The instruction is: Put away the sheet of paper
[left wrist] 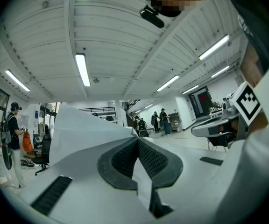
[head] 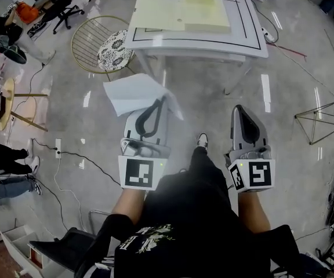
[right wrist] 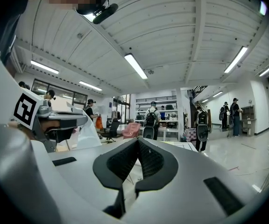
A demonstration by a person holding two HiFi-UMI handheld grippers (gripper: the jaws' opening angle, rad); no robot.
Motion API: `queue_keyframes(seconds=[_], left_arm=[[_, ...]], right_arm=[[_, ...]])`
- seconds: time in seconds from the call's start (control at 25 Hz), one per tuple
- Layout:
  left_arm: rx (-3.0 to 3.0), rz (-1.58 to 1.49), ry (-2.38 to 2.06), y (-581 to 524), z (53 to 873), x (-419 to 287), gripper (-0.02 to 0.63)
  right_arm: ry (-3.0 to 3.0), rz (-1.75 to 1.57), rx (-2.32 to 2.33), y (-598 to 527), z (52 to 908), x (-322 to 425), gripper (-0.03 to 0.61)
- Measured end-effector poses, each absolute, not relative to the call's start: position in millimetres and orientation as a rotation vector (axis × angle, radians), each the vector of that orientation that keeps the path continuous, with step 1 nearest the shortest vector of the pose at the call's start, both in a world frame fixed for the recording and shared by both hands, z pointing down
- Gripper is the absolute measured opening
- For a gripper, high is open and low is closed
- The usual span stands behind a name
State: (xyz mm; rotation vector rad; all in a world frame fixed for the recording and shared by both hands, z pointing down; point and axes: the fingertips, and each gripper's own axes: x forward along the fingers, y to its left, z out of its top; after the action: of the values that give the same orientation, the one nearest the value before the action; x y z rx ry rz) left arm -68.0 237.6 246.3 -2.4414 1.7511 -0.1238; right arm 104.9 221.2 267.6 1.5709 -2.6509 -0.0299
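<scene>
A white sheet of paper (head: 133, 91) hangs crumpled in the air over the floor, pinched at its right edge by my left gripper (head: 164, 98). In the left gripper view the sheet (left wrist: 83, 134) rises to the left of the shut jaws, and a strip of it runs down between the pads; the left gripper (left wrist: 138, 141) points up toward the ceiling. My right gripper (head: 238, 108) is held level beside it, about a forearm's width to the right. Its jaws meet at the tips with nothing held; the right gripper (right wrist: 138, 141) is also tilted upward.
A white table (head: 254, 39) with a black border line stands ahead, with pale yellow sheets (head: 181, 13) on top. A gold wire chair (head: 91, 42) with a patterned cushion is at its left. A wire stand (head: 316, 123) is at the right. A floor cable (head: 68, 155) and people's legs (head: 7, 169) are at the left.
</scene>
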Motion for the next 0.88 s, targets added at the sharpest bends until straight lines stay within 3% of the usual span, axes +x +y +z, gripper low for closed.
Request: queue_keyframes(seconds=[0.88], left_arm=[[-2.380, -0.191, 1.852, 109, 238, -48, 0.000]], right_arm=[[-2.729, 0.032, 1.461, 76, 268, 121, -0.008]])
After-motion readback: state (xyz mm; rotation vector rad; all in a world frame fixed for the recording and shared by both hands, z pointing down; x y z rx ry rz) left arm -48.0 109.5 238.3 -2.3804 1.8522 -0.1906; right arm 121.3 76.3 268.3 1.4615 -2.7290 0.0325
